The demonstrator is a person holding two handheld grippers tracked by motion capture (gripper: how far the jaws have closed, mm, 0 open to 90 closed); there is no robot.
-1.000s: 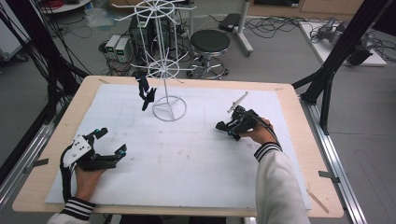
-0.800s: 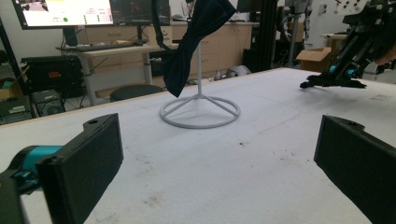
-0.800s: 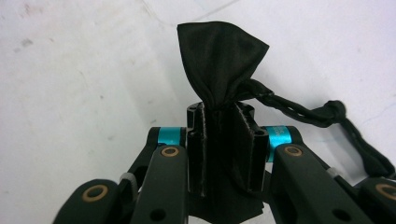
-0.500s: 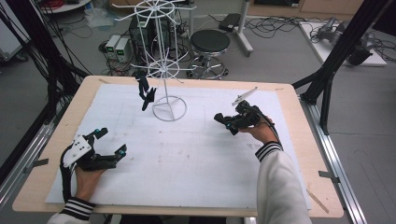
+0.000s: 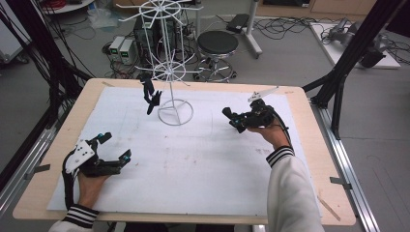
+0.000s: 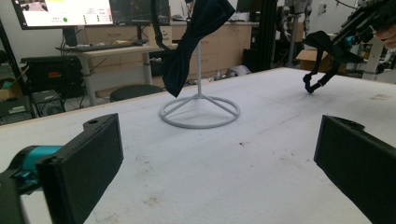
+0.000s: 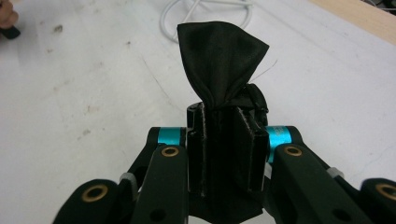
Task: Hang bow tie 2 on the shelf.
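Black claws [image 7: 224, 154] with teal collars, brass screws — white sleeve [image 5: 290, 193], striped cuffs

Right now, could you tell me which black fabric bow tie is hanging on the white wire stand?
The black bow tie left of the stand's pole; the other is clamped in the right gripper.

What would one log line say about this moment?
right gripper: shut on black bow tie | left gripper: open, resting | white wire stand: one bow tie hung
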